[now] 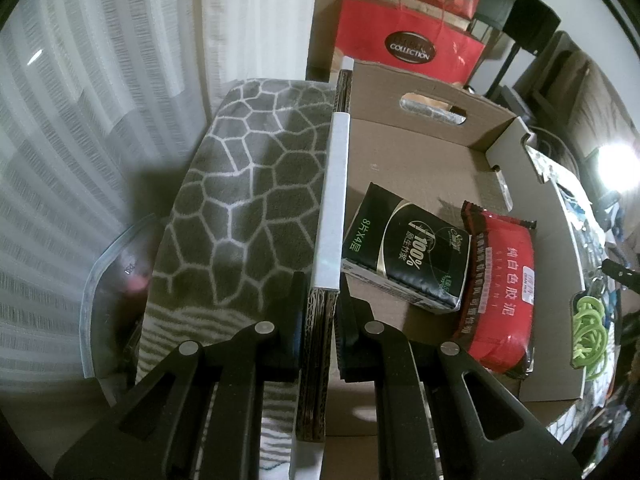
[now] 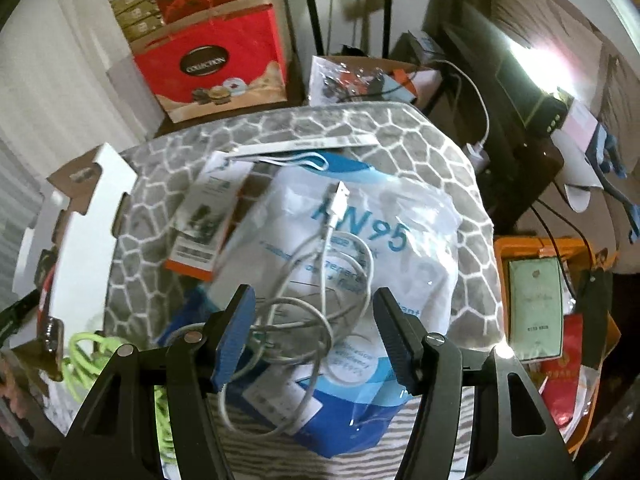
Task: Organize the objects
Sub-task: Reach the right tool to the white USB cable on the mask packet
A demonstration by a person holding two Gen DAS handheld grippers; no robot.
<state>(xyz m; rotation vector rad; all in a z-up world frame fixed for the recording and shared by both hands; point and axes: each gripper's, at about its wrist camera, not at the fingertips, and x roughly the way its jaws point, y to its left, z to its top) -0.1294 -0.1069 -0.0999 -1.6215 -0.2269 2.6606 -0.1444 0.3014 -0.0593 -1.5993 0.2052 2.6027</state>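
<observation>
Your left gripper (image 1: 319, 320) is clamped on the near wall of the cardboard box (image 1: 420, 152), its lower edge cut off by the linkage. Inside lie a black tissue pack (image 1: 404, 244) and a red sealant bag (image 1: 502, 292). Your right gripper (image 2: 314, 332) stands apart, straddling a coiled white USB cable (image 2: 320, 280) on the KN95 mask bag (image 2: 360, 232); contact is unclear, and the print is blurred.

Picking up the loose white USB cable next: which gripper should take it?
Right. The right gripper is open with the coiled white USB cable between its fingers; the left gripper is shut on the cardboard box wall.
</observation>
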